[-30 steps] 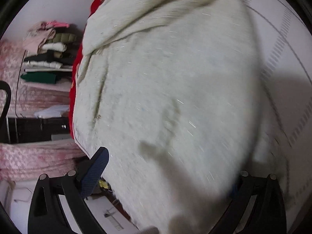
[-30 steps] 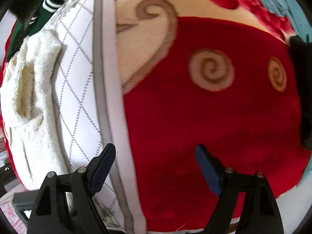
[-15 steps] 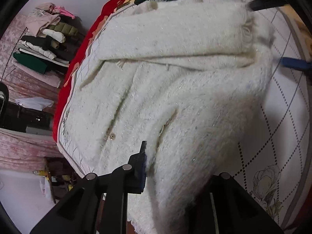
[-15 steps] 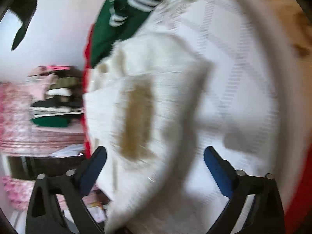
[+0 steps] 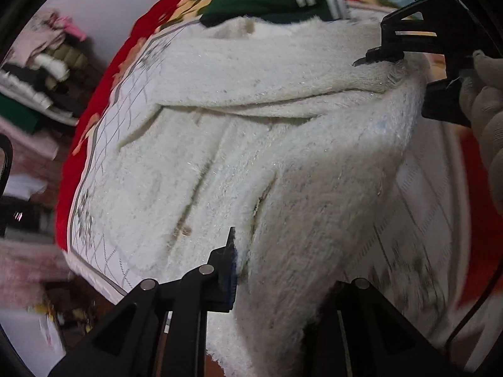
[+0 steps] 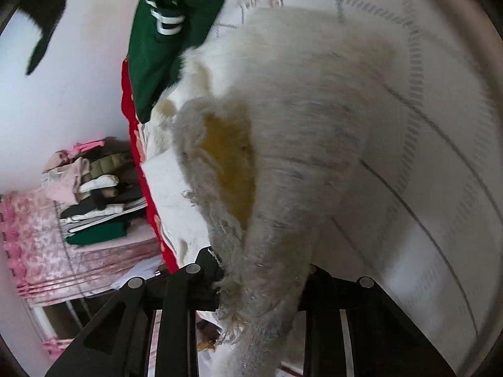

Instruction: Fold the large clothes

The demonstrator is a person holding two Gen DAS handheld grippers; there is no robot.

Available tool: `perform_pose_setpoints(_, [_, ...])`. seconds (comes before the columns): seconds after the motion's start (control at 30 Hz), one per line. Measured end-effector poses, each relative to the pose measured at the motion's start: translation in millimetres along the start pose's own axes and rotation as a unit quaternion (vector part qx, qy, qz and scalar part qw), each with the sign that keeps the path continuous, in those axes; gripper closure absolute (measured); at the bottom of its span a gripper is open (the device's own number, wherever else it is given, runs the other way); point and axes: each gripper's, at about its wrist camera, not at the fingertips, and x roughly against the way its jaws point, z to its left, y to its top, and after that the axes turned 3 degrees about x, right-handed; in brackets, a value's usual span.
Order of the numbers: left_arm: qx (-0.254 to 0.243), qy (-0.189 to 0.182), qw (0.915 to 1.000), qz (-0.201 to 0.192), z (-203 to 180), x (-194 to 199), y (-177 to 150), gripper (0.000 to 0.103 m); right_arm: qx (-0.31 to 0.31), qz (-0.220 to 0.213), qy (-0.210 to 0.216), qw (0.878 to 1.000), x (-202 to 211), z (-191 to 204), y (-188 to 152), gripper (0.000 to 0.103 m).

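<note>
A white fluffy cardigan (image 5: 251,110) lies on the bed, one sleeve folded across its top. My left gripper (image 5: 270,270) is shut on a bunched edge of it near the buttons and holds that part raised. In the left wrist view my right gripper (image 5: 405,75) is at the cardigan's far right corner, held by a gloved hand (image 5: 484,119). In the right wrist view the right gripper (image 6: 261,282) has its jaws closing, with the cardigan's (image 6: 298,94) fringed edge pinched between them. A yellowish inner patch (image 6: 229,163) shows there.
The cardigan rests on a white quilted cover (image 5: 103,172) over a red blanket (image 5: 94,119). A green garment with white stripes (image 5: 267,0) lies at the bed's far end. A stack of folded clothes (image 6: 94,194) sits beyond the bed's left edge.
My left gripper shut on the cardigan's edge and rose with it. My right gripper swung from the red blanket over to the cardigan and closed from wide open onto its edge.
</note>
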Motion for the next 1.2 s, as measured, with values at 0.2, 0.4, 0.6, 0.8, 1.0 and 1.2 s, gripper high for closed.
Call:
perform_pose_setpoints(0.2, [-0.026, -0.090, 0.9955, 0.010, 43.7, 43.1, -15.9, 0.086, 0.004, -0.012, -0.103, 0.995, 91.3, 39.8, -73.9, 0.076])
perform_pose_setpoints(0.4, [-0.016, -0.125, 0.9920, 0.004, 111.5, 20.3, 15.2, 0.082, 0.016, 0.008, -0.165, 0.986, 81.0, 99.9, -88.0, 0.075])
perform_pose_setpoints(0.6, [0.108, -0.183, 0.9770, 0.018, 209.9, -57.5, 68.9, 0.056, 0.036, 0.022, -0.197, 0.979, -13.9, 153.9, -42.1, 0.058])
perform_pose_setpoints(0.8, [0.259, -0.153, 0.9535, -0.021, 315.3, -95.7, 88.0, 0.030, 0.043, 0.043, -0.160, 0.985, -115.3, 166.4, 8.7, 0.042])
perform_pose_setpoints(1.0, [0.340, -0.151, 0.9275, 0.037, 337.1, -117.4, 25.2, 0.031, 0.073, 0.006, -0.127, 0.989, -70.7, 168.8, -26.0, 0.041])
perform_pose_setpoints(1.2, [0.352, -0.173, 0.9173, 0.072, 303.2, -149.7, 23.5, 0.031, 0.099, -0.033, -0.219, 0.970, -4.3, 135.0, -42.2, 0.041])
